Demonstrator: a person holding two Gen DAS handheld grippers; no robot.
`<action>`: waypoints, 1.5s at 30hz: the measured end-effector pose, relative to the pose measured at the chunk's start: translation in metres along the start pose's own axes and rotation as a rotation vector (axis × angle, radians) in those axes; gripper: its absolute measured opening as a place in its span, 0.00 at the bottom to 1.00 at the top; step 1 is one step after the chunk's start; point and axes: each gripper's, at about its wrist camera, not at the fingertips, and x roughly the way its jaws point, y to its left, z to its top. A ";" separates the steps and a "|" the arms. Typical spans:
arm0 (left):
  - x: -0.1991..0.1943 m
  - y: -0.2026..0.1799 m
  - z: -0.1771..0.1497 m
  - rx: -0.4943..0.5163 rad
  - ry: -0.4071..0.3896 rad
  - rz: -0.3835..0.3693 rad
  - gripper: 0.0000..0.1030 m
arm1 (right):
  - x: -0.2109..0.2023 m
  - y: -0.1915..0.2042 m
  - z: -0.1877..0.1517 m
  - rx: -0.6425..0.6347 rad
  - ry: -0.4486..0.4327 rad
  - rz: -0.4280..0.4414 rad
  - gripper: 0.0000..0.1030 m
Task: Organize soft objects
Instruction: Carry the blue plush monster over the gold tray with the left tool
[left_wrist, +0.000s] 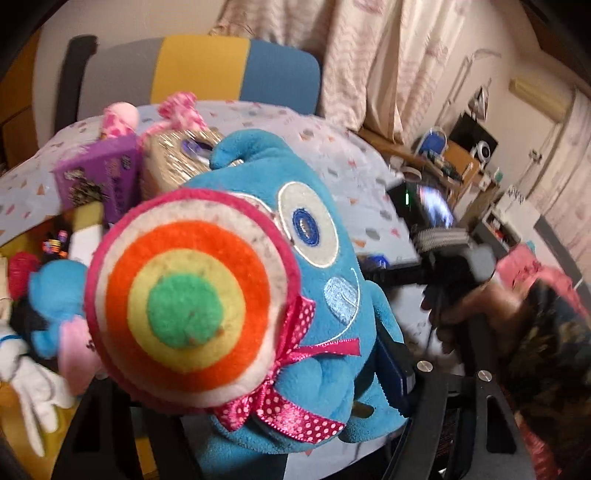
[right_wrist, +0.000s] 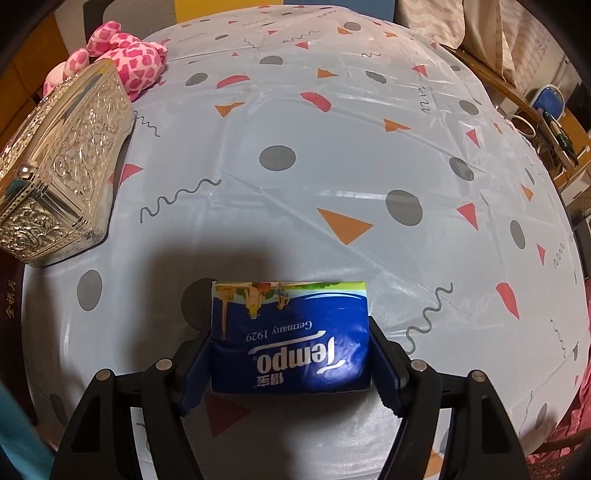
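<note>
A blue plush toy (left_wrist: 317, 280) with a striped rainbow lollipop (left_wrist: 184, 295) and a pink dotted bow fills the left wrist view. My left gripper (left_wrist: 258, 387) is shut on its lower body and holds it off the table; only one blue-padded finger (left_wrist: 391, 373) shows. In the right wrist view my right gripper (right_wrist: 290, 354) is shut on a blue Tempo tissue pack (right_wrist: 291, 339), its pads pressing both short sides just above the patterned tablecloth (right_wrist: 332, 147). That right gripper (left_wrist: 443, 251), in a person's hand (left_wrist: 476, 306), also shows at the right of the left wrist view.
A silver embossed box (right_wrist: 62, 166) lies at the table's left, with a pink spotted plush (right_wrist: 125, 59) behind it. A purple box (left_wrist: 96, 177) stands beside the silver one. More soft toys (left_wrist: 40, 295) pile up at the left. A grey, yellow and blue chair back (left_wrist: 199, 66) stands beyond the table.
</note>
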 end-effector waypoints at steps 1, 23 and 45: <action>-0.010 0.006 0.003 -0.018 -0.018 -0.004 0.74 | -0.001 0.000 0.001 -0.002 -0.001 -0.002 0.72; -0.107 0.207 -0.031 -0.055 0.026 0.451 0.76 | -0.009 0.008 0.002 -0.027 -0.004 -0.008 0.72; -0.126 0.246 -0.036 -0.323 -0.074 0.435 0.93 | -0.008 0.008 0.002 -0.028 -0.005 -0.011 0.72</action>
